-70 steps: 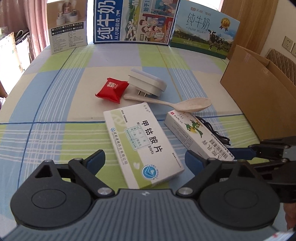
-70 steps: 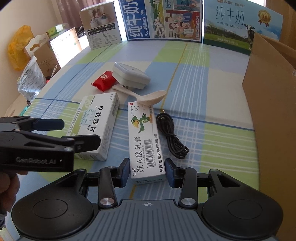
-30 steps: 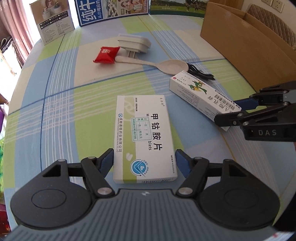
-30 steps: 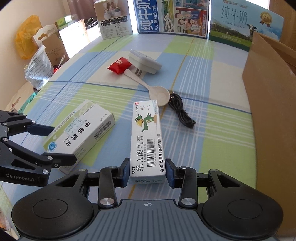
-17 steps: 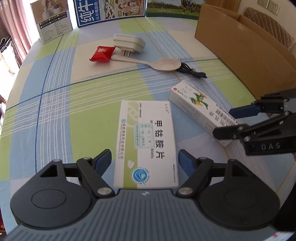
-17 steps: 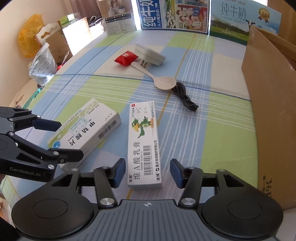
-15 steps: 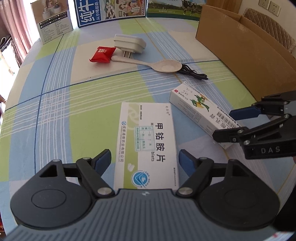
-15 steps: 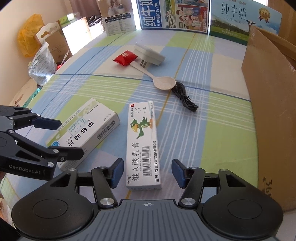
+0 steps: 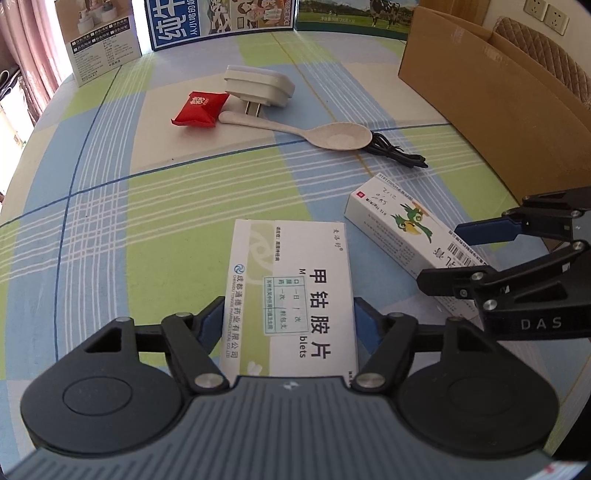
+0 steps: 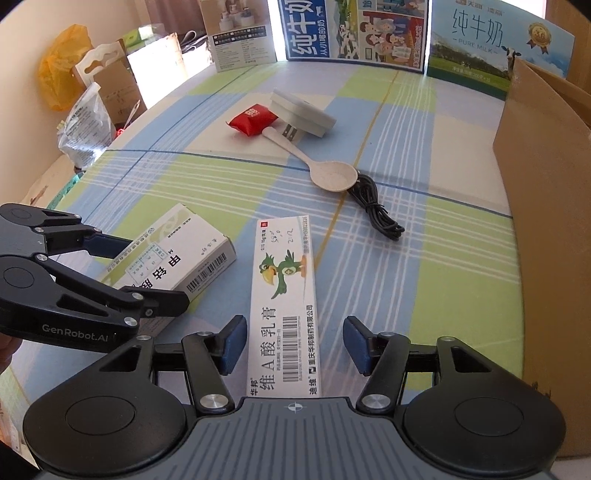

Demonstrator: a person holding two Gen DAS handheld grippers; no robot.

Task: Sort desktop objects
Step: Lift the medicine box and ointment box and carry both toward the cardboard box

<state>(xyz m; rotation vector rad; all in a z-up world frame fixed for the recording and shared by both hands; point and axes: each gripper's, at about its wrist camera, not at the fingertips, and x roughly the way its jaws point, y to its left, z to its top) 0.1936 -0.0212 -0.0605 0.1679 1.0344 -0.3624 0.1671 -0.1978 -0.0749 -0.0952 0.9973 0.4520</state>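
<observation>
Glossy paper boxes (image 9: 291, 288), matt cardboard carton (image 9: 498, 107)

A home room, by the look of it. Table (image 9: 110, 192) under a checked blue-green cloth, pink curtain (image 9: 33, 55) at the left edge, wall sockets (image 9: 546, 16) above a quilted chair back (image 9: 546, 62). Milk cartons (image 10: 480, 40) line the far side; bags and packaging (image 10: 85, 122) heaped by the cream wall; an open cardboard box (image 10: 546, 184).

Both boxes have been drawn clear of the clutter; the ointment box (image 10: 284, 306) has been released by the right gripper (image 10: 291, 345), while the left gripper (image 9: 290, 326) is closing on the tablet box (image 9: 291, 295).
</observation>
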